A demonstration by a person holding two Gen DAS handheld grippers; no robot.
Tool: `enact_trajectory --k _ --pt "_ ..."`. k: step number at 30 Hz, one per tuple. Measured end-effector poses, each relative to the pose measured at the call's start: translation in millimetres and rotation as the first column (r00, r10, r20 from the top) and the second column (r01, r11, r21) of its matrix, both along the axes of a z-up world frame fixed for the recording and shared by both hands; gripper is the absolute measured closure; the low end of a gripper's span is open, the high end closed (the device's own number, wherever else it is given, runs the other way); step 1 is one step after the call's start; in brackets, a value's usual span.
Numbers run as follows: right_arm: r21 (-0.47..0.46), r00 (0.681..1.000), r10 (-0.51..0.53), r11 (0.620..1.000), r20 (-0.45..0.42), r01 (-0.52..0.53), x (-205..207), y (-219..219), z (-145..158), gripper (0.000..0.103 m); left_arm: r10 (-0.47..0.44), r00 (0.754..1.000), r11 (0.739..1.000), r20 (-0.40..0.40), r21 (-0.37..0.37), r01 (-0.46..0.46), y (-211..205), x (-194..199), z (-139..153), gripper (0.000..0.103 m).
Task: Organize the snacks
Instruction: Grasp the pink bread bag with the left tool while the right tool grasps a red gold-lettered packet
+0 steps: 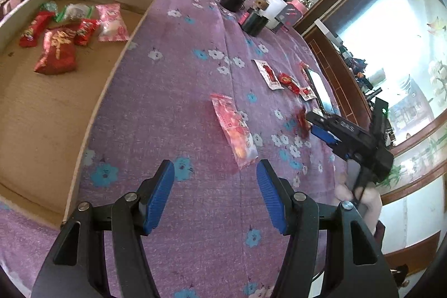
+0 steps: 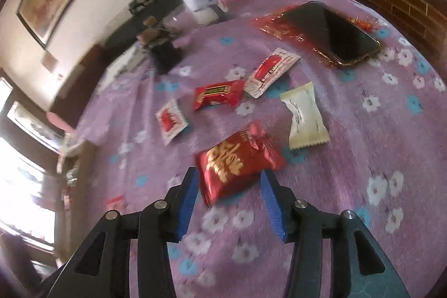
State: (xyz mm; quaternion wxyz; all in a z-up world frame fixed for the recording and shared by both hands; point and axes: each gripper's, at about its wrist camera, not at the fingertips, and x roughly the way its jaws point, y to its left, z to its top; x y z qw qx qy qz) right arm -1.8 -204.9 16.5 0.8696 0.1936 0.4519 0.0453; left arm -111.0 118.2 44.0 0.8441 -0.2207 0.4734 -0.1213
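We see a red gold-lettered snack packet lying aslant, long axis toward upper right, between our spread right tool, left tool spread, empty

Both wrist views look steeply down, close over cloth; left view catches right gripper.

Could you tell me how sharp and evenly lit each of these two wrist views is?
Left wrist view: mostly sharp, strong fisheye bending at the cardboard box, window blown out. Right wrist view: motion-smeared, the red snack packet and tablecloth blurred, bright glare at the left edge.
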Motion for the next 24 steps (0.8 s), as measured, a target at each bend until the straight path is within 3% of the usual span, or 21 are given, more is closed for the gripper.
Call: enact_trajectory --k 2,4,8,9,10,11,20,24 --pt "0.003 1.000 0.007 1.000 -0.008 -0.007 9 4 -6 0.053 0.017 1.000 1.000 0.001 0.007 -0.017 4 -1 1 0.043" --pt "-0.035 1.000 0.007 0.999 0.016 -0.007 16 15 -4 0.043 0.031 1.000 0.999 -0.004 0.012 -0.031 5 -1 0 0.043" --pt "-0.104 0.999 0.036 0.994 0.026 -0.033 25 32 -5 0.043 0.017 1.000 0.999 -0.011 0.028 -0.017 -3 1 -2 0.043" --pt "-0.151 0.998 0.046 0.988 0.030 -0.041 24 37 -5 0.048 0.008 1.000 0.999 -0.013 0.033 -0.008 -7 1 -3 0.043" --pt "-0.183 0.998 0.050 0.982 0.031 -0.044 24 39 -5 0.061 0.002 1.000 0.999 -0.013 0.038 -0.002 -9 2 -3 0.043" --pt "-0.189 0.998 0.054 0.981 0.037 -0.046 21 39 -5 0.061 -0.004 1.000 0.999 -0.015 0.046 0.004 -12 3 -3 0.043" --pt "-0.120 0.995 0.057 0.992 0.085 -0.046 4 28 -7 0.062 -0.020 0.999 0.994 -0.043 0.110 0.024 -42 30 -15 0.043" --pt "-0.121 0.994 0.062 0.991 0.090 -0.050 3 29 -7 0.061 -0.009 1.000 0.987 -0.020 0.162 0.012 -57 51 -18 0.043"
